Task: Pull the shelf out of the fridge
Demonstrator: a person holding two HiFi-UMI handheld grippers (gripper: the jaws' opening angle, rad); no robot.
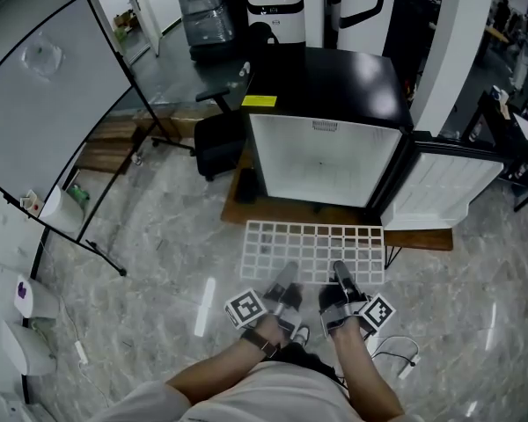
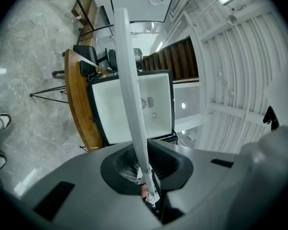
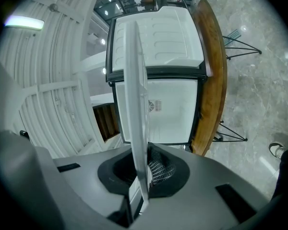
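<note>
Right, both claws are clenching the shelf. L claw (image 1: pixel 288 278) and R claw (image 1: pixel 341 272) are each biting the near edge of the white wire shelf (image 1: pixel 315 246), side by side, w/ the grid passing edge-on between the jaws in both gripper views. The shelf is hanging roughly level over the floor (image 1: pixel 167 244), out of the mini fridge (image 1: pixel 321 77) and just in front of the wooden surface (image 1: pixel 424 238) that's carrying the fridge.

Risks, as I'm judging them:
- The grip is sitting on one edge only, so the far side is cantilevering. W/ any loosening or a quick tilt, the shelf is prob. pivoting down or slipping free.
- The claws are gripping close together near the middle, so the grid could be twisting sideways.
- Swinging it to the R could be clipping the open fridge door (image 1: pixel 449 183).

Around:
- A black office chair (image 1: pixel 218 143) is standing left of the fridge.
- A whiteboard on a stand (image 1: pixel 48 95) is standing further left.
- A white cable (image 1: pixel 398 352) is lying on the floor at the person's R side, a trip hazard if they're stepping back.

Nothing is blocking the shelf itself.
</note>
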